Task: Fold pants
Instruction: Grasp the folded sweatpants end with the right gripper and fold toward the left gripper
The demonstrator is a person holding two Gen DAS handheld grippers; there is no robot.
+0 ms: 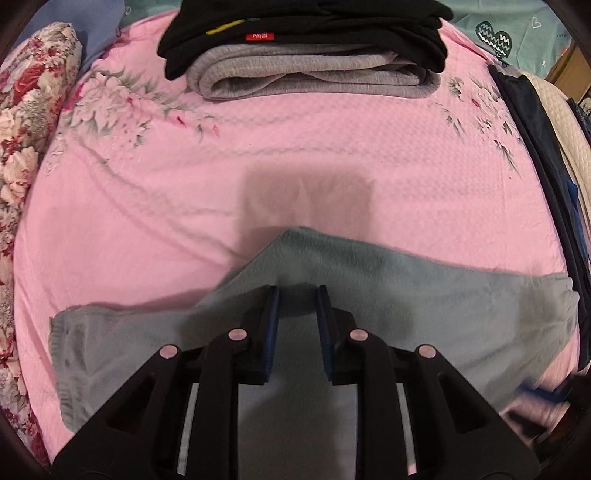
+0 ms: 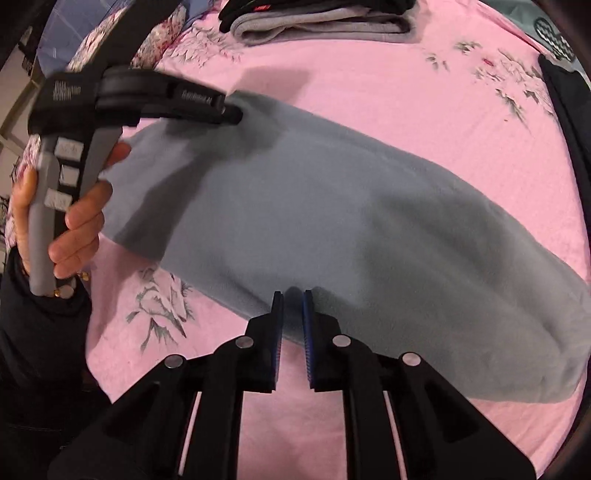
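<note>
bed (image 1: 332, 147) in pink floral sheet | grey pants (image 2: 314, 221) lifted above its middle, blurred | folded grey and black clothes (image 1: 306, 55) at far edge | left tongs (image 1: 297, 299) pinch the pants' fold | right tongs (image 2: 293, 306) narrow, gripping pants' near edge

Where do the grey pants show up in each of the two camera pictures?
Left wrist view: the grey pants stretch across the lower half, pinched between the left gripper fingers.
Right wrist view: the pants run diagonally from upper left to lower right across the middle, their near edge between the right gripper fingers.
Shared landmark: the stack of folded clothes at the top.
</note>
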